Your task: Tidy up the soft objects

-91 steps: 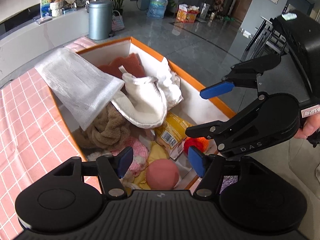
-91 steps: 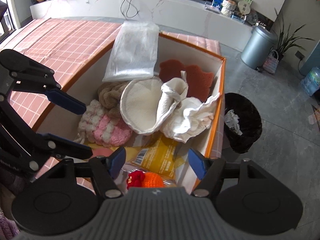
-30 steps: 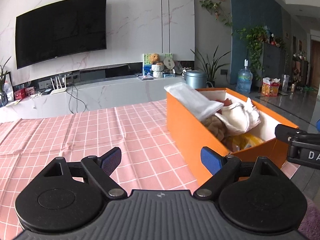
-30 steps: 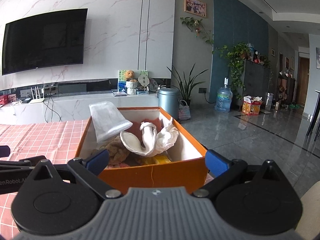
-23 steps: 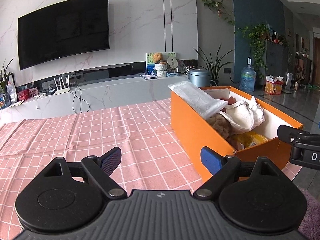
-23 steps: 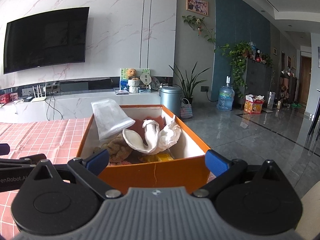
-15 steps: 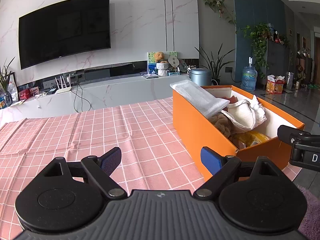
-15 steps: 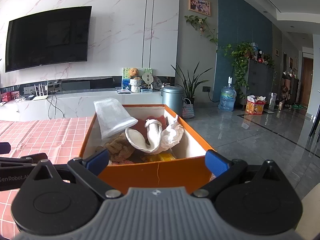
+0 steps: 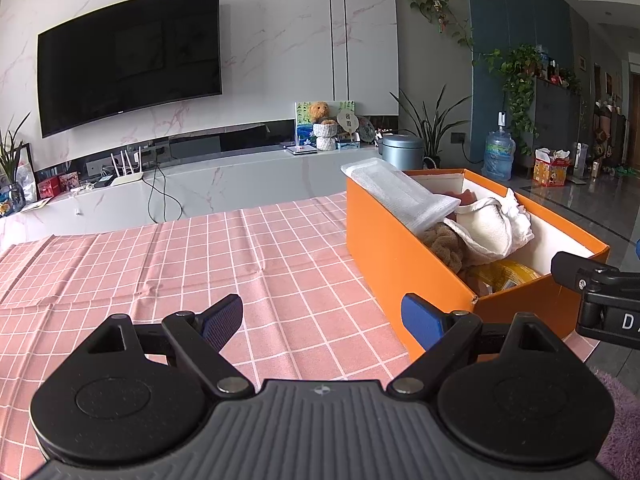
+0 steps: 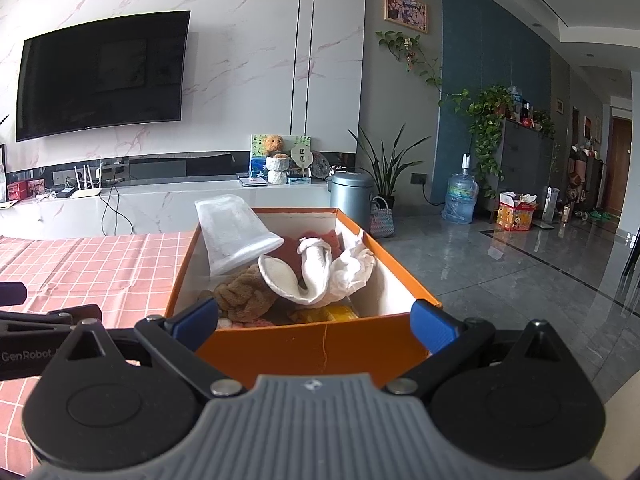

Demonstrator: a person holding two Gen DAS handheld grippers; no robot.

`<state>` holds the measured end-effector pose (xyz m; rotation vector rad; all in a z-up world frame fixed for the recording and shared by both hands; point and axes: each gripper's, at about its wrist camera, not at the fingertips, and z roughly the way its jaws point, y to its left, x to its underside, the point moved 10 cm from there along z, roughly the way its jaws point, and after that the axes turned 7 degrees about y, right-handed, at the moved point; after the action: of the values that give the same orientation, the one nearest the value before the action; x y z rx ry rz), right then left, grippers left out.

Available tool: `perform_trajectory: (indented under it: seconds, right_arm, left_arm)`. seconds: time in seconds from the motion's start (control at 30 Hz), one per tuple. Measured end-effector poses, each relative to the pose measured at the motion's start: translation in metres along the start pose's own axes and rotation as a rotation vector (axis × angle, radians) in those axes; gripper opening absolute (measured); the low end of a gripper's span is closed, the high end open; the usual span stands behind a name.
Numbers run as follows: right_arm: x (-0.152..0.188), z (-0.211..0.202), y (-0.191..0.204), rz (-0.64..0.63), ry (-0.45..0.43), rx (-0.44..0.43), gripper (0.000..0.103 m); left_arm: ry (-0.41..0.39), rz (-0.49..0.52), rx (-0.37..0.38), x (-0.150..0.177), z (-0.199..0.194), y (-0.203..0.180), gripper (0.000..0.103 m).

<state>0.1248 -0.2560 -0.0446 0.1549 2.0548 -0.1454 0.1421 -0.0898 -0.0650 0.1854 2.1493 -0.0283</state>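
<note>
Soft objects (image 10: 296, 276) fill orange box (image 10: 320, 350); left gripper (image 10: 24, 354) reads "GenRobot".

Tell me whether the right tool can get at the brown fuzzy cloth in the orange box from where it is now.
Probably yes. The right tool is open and empty, facing the orange box over its near wall. The brown fuzzy cloth lies uncovered near that wall, though the white pad leans on its far side.

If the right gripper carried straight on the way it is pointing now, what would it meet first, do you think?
Most likely the near end wall of the orange box: it fills the gap between the open right gripper fingers. The soft things lie behind that wall. Depth is unclear, so the exact contact height is uncertain.
</note>
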Motion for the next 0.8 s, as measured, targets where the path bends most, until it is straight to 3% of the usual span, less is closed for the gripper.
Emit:
perform_trajectory:
  seconds: [0.8]
  right_arm:
    - [0.0009, 0.0022, 0.0053, -0.013, 0.004, -0.014, 0.1]
  left_arm:
    - [0.003, -0.007, -0.004, 0.002, -0.0006, 0.0036, 0.103]
